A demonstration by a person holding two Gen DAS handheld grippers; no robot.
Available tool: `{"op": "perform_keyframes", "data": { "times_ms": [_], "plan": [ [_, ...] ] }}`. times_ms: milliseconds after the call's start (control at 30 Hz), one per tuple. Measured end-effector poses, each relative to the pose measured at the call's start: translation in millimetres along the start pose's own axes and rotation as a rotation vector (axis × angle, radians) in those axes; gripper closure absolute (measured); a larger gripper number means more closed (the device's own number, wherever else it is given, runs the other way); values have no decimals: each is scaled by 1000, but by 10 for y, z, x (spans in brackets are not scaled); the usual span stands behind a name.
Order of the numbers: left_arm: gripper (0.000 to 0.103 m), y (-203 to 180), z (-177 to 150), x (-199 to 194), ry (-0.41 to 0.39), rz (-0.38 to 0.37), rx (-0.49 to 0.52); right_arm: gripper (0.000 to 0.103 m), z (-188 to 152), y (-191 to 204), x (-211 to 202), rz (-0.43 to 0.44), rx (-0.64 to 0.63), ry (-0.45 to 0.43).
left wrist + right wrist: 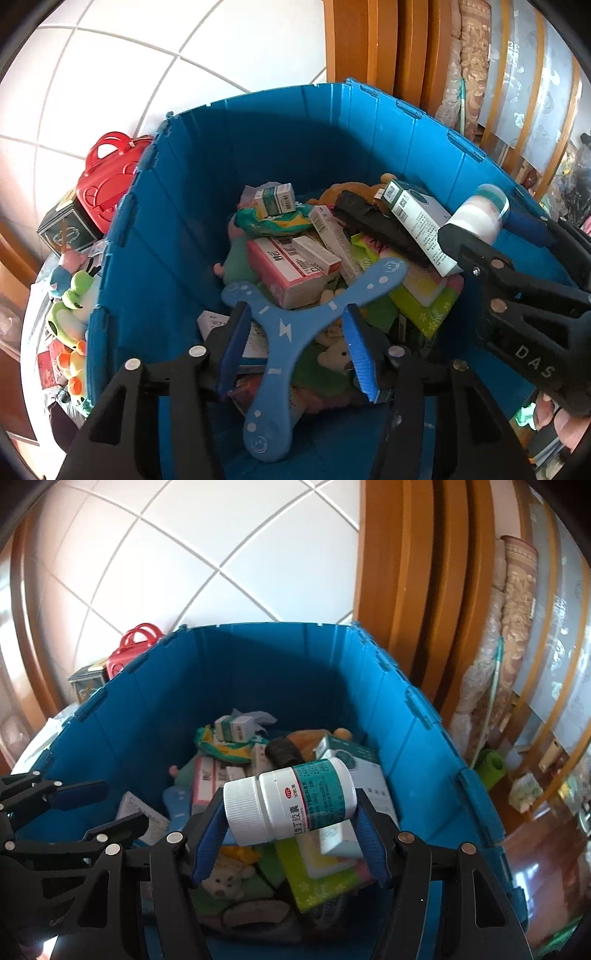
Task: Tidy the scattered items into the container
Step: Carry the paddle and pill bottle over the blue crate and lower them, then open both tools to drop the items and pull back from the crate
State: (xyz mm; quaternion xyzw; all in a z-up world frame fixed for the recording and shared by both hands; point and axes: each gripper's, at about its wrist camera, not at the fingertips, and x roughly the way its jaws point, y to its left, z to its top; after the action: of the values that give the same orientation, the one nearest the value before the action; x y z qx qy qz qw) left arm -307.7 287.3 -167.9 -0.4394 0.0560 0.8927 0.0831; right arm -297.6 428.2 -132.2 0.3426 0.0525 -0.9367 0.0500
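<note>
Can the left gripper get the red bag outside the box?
Probably not right now. The left gripper is inside the blue box, with the boomerang between its fingers, and the box wall stands between it and the red bag.

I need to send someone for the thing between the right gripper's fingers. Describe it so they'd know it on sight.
Find the big blue container, already piled with boxes and soft toys. Above that pile the right gripper holds a white pill bottle lying sideways between its blue pads. Its ribbed white screw cap and teal label band set it apart: everything below it is flat cartons, packets and plush.
</note>
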Motion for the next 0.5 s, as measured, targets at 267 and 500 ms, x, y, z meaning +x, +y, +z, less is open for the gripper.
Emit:
{"op": "perform_keyframes", "data": {
  "times_ms": [267,500],
  "plan": [
    [52,36,-50,-46,-13,-13,-10,10,7,-39,-160,-2,20,-43],
    [52,20,-110,-201,-51,-24,-9,0,-111,-126,-511,-49,68,-95]
  ]
}}
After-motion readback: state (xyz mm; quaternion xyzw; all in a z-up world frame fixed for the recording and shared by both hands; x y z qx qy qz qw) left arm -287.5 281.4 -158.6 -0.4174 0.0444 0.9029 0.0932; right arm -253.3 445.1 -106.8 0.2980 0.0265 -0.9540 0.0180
